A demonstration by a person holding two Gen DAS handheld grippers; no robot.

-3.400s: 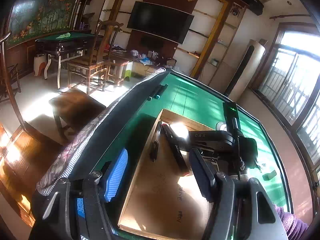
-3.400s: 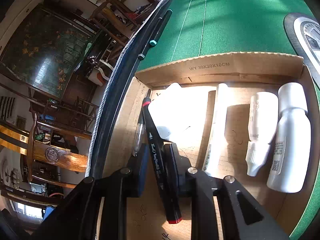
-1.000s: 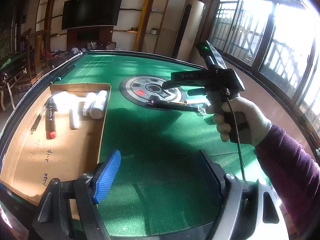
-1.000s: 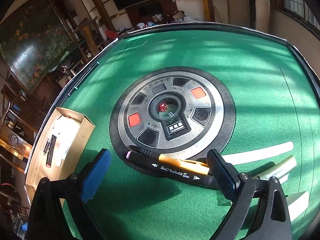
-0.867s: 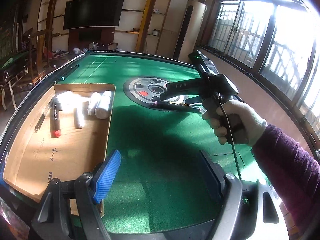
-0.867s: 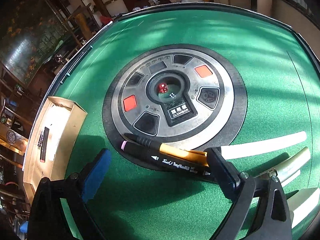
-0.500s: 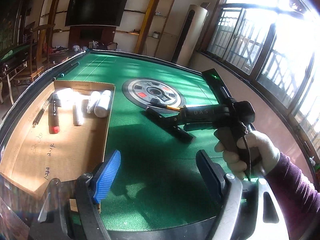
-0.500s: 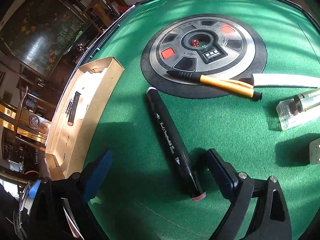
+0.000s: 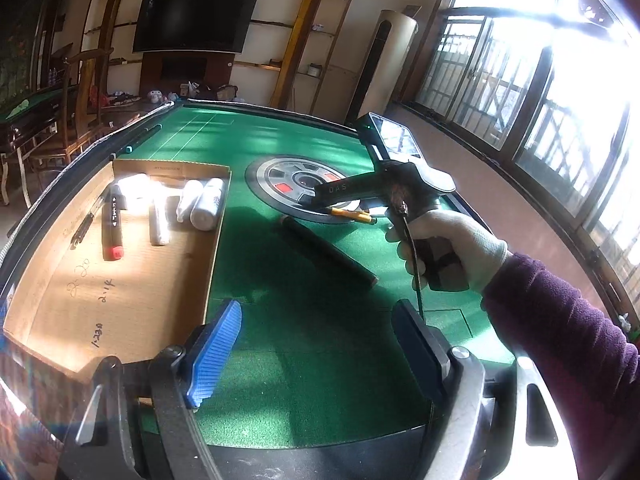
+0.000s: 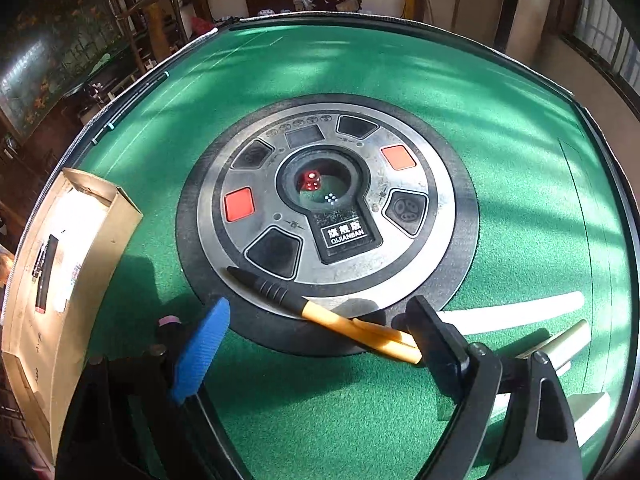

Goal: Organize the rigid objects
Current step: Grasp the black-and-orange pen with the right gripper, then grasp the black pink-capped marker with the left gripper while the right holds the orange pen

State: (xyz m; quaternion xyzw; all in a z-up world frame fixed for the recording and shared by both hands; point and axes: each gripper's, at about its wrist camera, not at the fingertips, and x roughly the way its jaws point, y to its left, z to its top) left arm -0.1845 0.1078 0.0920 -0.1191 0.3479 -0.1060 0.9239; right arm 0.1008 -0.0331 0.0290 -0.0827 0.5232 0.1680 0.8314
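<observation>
Both tongs stand apart over a green felt game table (image 10: 500, 128). Right gripper (image 10: 316, 332) has its jaws closing around an orange ballpoint pen with a black grip (image 10: 320, 312), which lies between the fingers without visible pad contact, its tip on the round grey dice console (image 10: 328, 204) at the table's centre. Left gripper (image 9: 316, 344) is wide apart and holds nothing, hovering over bare felt nearer than the console.

Only the left wrist view shows the gloved right hand (image 9: 452, 248) with its purple sleeve, and a long black marker (image 9: 328, 252) lying on the felt just near of the console. It also shows, left of the console, a shallow brown cardboard box (image 9: 120, 300) holding a red-tipped black marker (image 9: 110, 224) and white bottles (image 9: 200, 204).

Beyond the console, the room has a wall-mounted television (image 9: 192, 22) and tall sunlit windows (image 9: 540, 92).
</observation>
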